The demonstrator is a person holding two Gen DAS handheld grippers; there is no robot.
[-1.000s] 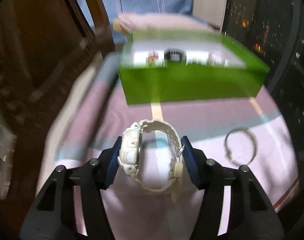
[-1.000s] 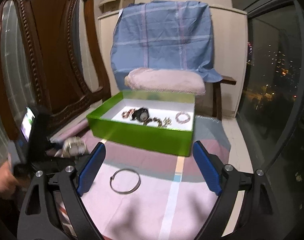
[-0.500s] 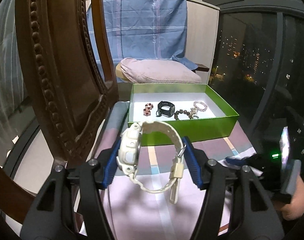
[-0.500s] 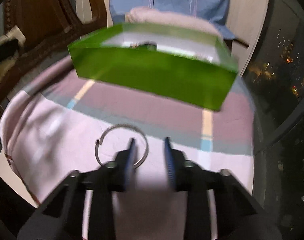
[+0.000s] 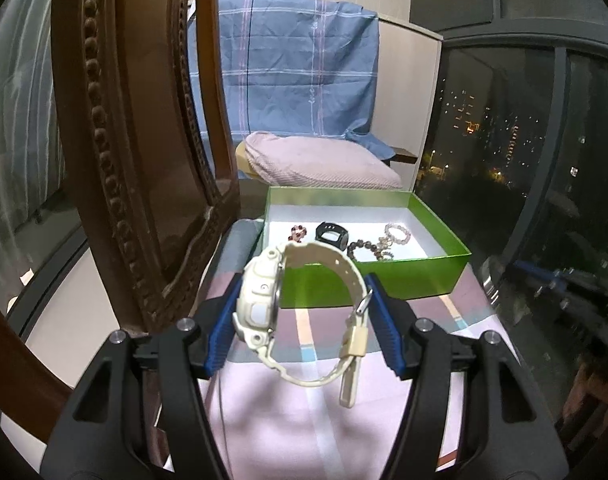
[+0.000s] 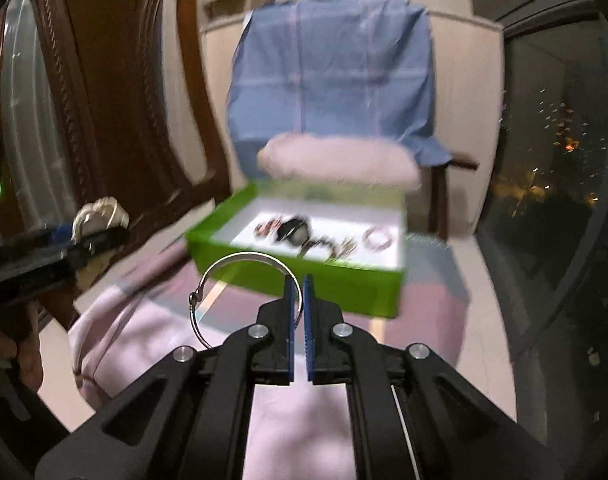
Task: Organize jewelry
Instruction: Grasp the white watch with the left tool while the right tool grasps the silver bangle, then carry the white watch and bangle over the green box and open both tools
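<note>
My left gripper (image 5: 304, 304) is shut on a cream-white wristwatch (image 5: 288, 312) and holds it above the pink cloth, short of the green box (image 5: 367, 276). The box holds a black watch (image 5: 331, 234) and several bead bracelets (image 5: 395, 234). My right gripper (image 6: 298, 292) is shut on a silver bangle (image 6: 240, 280) and holds it raised in front of the green box (image 6: 304, 280). The left gripper with the white watch (image 6: 100, 216) shows at the left of the right wrist view.
A carved wooden chair back (image 5: 144, 140) stands close on the left. Behind the box lie a pink cushion (image 5: 323, 160) and a blue plaid cloth (image 5: 296, 72). A dark window (image 5: 523, 140) runs along the right. The pink striped cloth (image 5: 323, 420) covers the seat.
My right gripper closed on the silver bangle and lifted it off the cloth toward the box. My left gripper has risen with the white watch, still gripped.
</note>
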